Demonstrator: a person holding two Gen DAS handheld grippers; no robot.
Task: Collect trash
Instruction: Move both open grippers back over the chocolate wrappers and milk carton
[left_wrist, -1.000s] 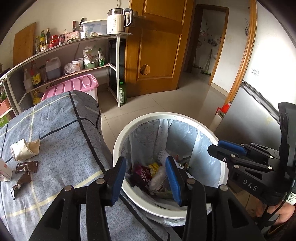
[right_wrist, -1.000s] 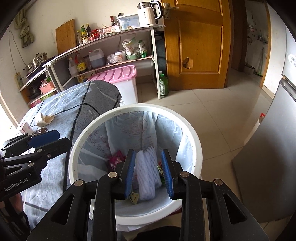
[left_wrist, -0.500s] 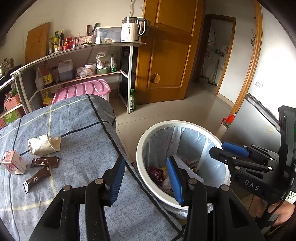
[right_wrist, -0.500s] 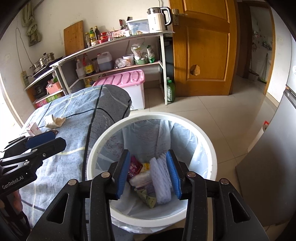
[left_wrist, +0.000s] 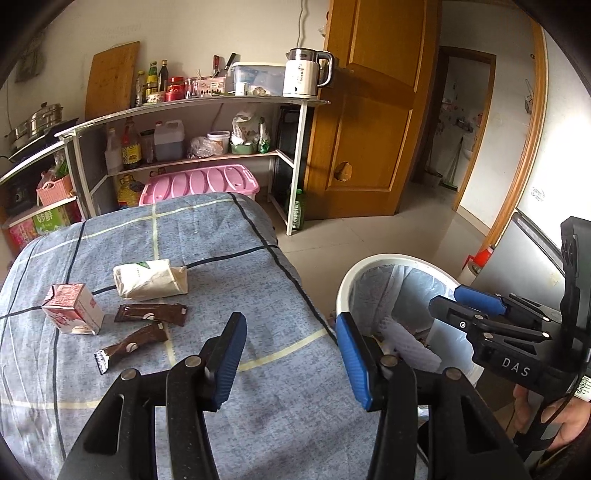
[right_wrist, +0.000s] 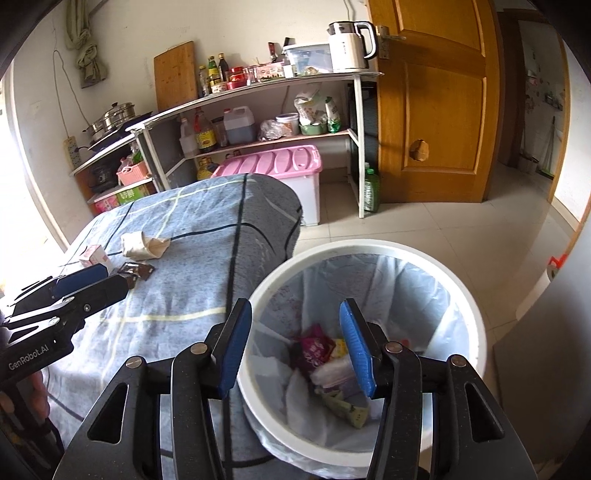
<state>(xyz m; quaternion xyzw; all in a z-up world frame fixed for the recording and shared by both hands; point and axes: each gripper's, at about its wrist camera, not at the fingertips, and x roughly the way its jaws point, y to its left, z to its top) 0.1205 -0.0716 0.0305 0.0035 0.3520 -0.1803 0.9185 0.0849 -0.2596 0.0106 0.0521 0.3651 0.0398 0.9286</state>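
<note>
A white trash bin (right_wrist: 461, 295) with a blue liner stands beside the table; it holds several wrappers and white foam netting (left_wrist: 410, 345). On the blue cloth lie a crumpled paper bag (left_wrist: 147, 278), a small red-white carton (left_wrist: 72, 308) and two brown wrappers (left_wrist: 151, 314) (left_wrist: 129, 345). My left gripper (left_wrist: 291, 358) is open and empty, above the table's right edge. My right gripper (right_wrist: 295, 347) is open and empty, above the bin's left rim. The trash also shows in the right wrist view: bag (right_wrist: 142, 245), carton (right_wrist: 94, 254).
The table (left_wrist: 221, 258) has a blue checked cloth. Behind it stand a pink storage box (left_wrist: 199, 182) and shelves (left_wrist: 207, 103) with bottles and a kettle. A wooden door (left_wrist: 369, 122) and a grey fridge (left_wrist: 532, 254) flank the tiled floor.
The right gripper opened and dropped the foam netting into the bin. The left gripper swung left from over the bin to over the table. Both views pulled back.
</note>
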